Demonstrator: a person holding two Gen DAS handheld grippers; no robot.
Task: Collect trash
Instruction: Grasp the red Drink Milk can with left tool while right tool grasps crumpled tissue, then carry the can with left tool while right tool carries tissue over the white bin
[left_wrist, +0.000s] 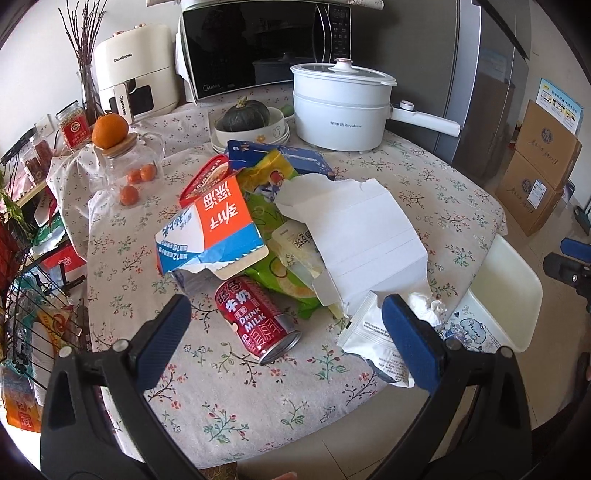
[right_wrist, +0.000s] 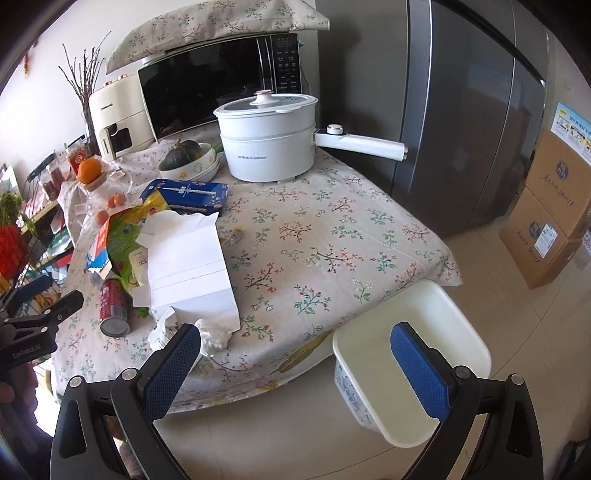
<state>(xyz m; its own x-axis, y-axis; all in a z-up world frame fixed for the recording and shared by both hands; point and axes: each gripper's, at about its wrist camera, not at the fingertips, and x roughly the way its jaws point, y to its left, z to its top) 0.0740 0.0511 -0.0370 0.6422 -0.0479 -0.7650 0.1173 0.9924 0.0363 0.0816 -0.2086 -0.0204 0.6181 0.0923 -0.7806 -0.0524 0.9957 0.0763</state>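
floral tablecloth (left_wrist: 258, 398) spreads beneath us. our left gripper (left_wrist: 286, 325) gapes wide, holding nothing, the red milk can (left_wrist: 258, 319) lying just ahead between its fingers (white wrapper (left_wrist: 373, 345) by the right one). our right gripper (right_wrist: 295, 354) gapes empty too, white bin (right_wrist: 417, 325) ahead, off the table's edge.

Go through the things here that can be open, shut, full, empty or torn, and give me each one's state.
Left gripper: open, empty.
Right gripper: open, empty.
Bin: empty.
Red can: on its side.
White box: torn open.
Milk carton: torn open.
Pot: lid on.
Microwave: shut.
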